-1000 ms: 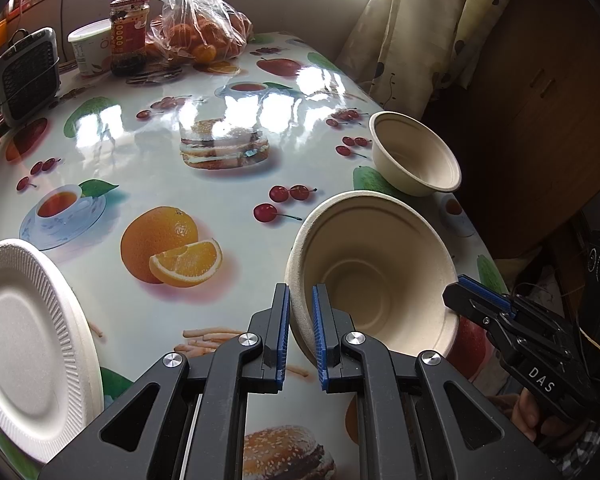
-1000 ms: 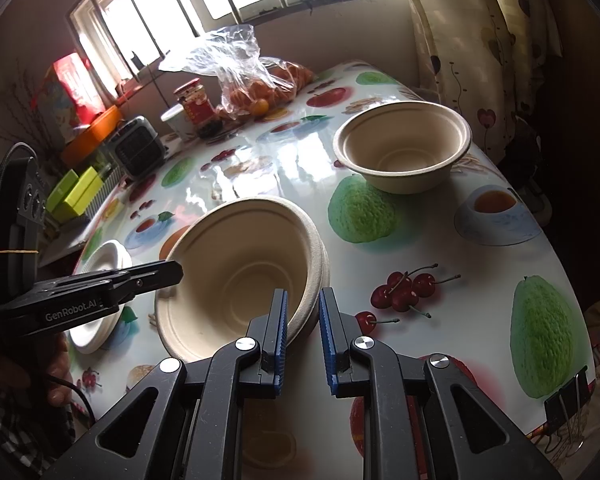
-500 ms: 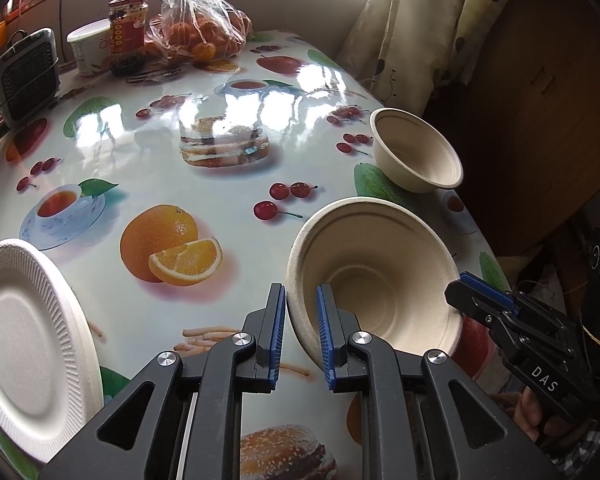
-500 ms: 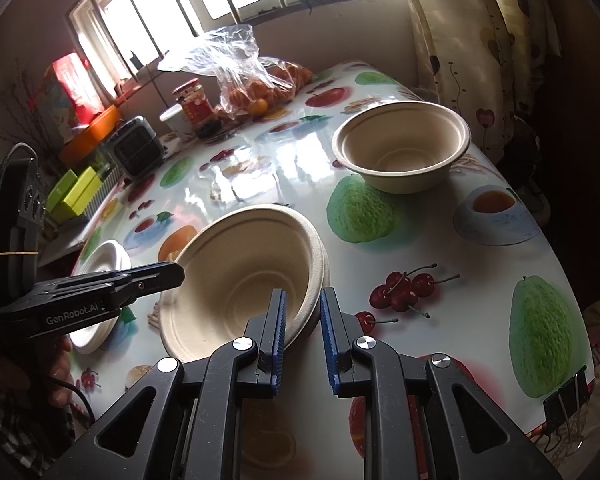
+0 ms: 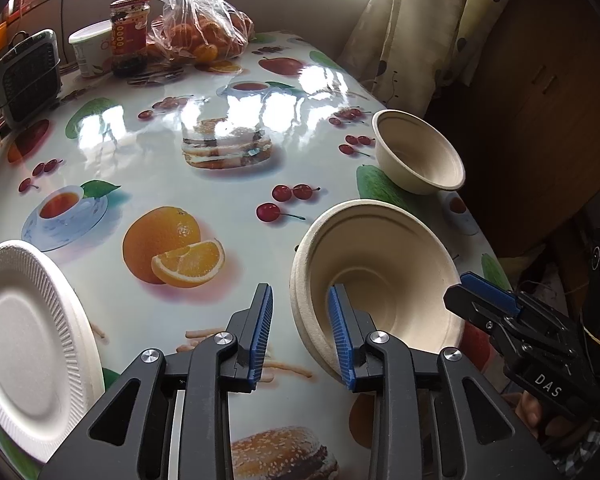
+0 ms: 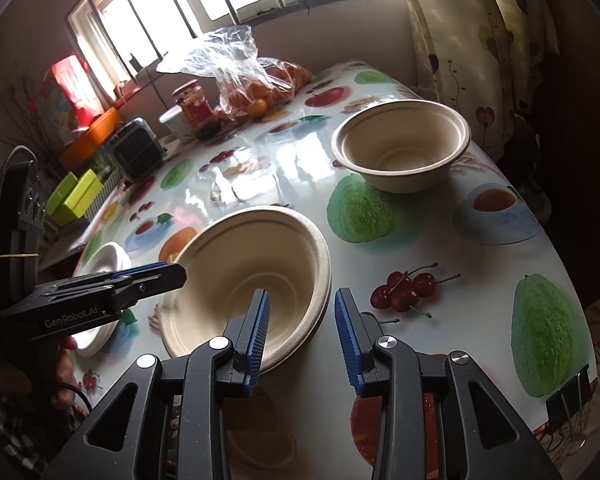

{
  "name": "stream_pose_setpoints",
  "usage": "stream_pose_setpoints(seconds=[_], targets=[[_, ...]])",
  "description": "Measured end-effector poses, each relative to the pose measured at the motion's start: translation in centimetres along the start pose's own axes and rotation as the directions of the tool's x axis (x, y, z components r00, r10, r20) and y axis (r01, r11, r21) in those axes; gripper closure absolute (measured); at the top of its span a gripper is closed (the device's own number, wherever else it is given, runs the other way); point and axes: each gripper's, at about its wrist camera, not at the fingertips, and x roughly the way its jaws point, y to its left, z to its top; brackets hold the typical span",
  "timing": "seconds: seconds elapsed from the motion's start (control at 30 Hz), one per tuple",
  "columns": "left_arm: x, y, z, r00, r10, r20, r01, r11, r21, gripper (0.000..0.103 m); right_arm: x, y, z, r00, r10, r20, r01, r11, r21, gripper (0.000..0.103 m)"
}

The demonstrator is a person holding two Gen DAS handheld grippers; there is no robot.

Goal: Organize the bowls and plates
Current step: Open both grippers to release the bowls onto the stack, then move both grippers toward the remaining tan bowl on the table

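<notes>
Opening jaws, left wrist view: left gripper [image 5: 302, 334] straddles the near-left rim of the stacked bowls [image 5: 380, 276], pads off it.
Far right: single bowl [image 5: 418, 156].
Near left: white plate [image 5: 24, 344].
Right wrist view: right gripper [image 6: 300, 334] jaws opening astride the stack's near-right rim, gripping nothing.

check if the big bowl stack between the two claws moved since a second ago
Yes. In the left wrist view the big bowl stack has sunk flat onto the table, its far rim now lower, farther from the printed cherries. Both claws' jaws are opening around its rim.
</notes>
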Motion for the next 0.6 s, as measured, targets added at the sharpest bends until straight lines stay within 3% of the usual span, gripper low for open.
stream_pose_setpoints(seconds=[0.07,0.6], targets=[[-0.1,0.0,0.0,1.000,-0.003,0.004,0.003,1.000,0.001,0.065,0.0,-0.1,0.0,1.000,0.000,0.003,0.000,1.000,0.000,0.066],[-0.6,-0.5,1.1,0.997,0.047,0.055,-0.049,0.998,0.041,0.065,-0.2,-0.4,0.5,0.999,-0.020,0.041,0.019,1.000,0.025,0.058]])
